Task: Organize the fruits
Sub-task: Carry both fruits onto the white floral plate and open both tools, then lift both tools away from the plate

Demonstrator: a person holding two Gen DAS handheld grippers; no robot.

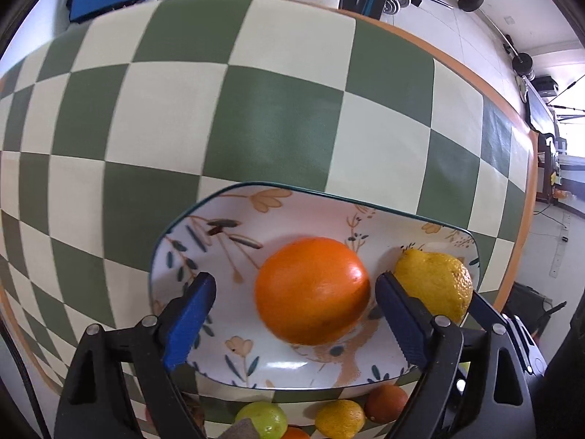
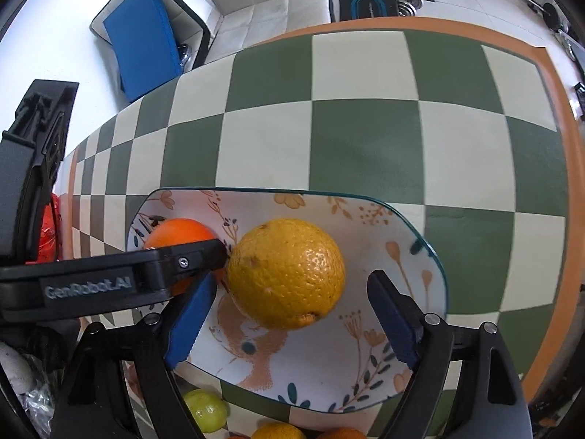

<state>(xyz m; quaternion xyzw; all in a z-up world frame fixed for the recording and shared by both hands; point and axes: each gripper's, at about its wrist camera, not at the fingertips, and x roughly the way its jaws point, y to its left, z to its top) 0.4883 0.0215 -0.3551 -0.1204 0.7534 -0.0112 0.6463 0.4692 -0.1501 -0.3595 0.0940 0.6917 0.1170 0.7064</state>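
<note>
A floral plate (image 1: 219, 219) (image 2: 402, 226) sits on the checkered table. An orange (image 1: 310, 291) (image 2: 179, 234) and a yellow citrus fruit (image 1: 437, 281) (image 2: 287, 272) lie in it. My left gripper (image 1: 294, 314) is open, its blue fingers either side of the orange, the right finger next to it. My right gripper (image 2: 289, 323) is open around the yellow fruit, not touching it. The left gripper's finger (image 2: 182, 261) crosses the right wrist view in front of the orange.
Several loose fruits lie on the table near the plate's front edge: a green one (image 1: 263, 419) (image 2: 206, 409), a small yellow-orange one (image 1: 340, 419) and a dark orange one (image 1: 387, 402). The green-and-cream table (image 1: 256, 109) has an orange border. Gym gear and a blue chair stand beyond.
</note>
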